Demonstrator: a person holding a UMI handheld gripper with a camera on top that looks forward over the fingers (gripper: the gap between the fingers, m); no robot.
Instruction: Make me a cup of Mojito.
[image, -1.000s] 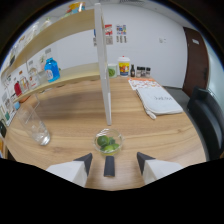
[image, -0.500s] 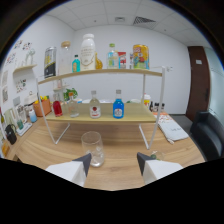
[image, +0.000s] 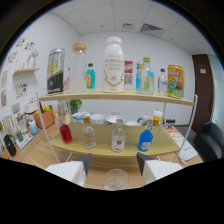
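My gripper (image: 114, 169) is open, its two white fingers (image: 70, 172) spread wide. An empty clear glass (image: 116, 179) stands on the wooden table between the fingertips, with a gap on each side. Just beyond it, the lower shelf (image: 110, 150) carries a red bottle (image: 65, 132), a clear bottle (image: 88, 136), a clear bottle with a red label (image: 118, 140) and a blue bottle (image: 145, 141). The upper shelf (image: 125, 96) bears a large white bottle (image: 113, 65), a teal bottle (image: 90, 76) and a yellow can (image: 175, 80).
A silver can (image: 55, 70) and a tall cork-lidded jar (image: 77, 67) stand at the upper shelf's left end. Bowls and cups (image: 100, 119) sit behind the lower bottles. A dark door (image: 204, 95) and a black chair (image: 210, 140) are to the right.
The view has swung from the table with a bowl of greens toward the shelves. The shelf is now closer and the clear glass sits between the fingers.
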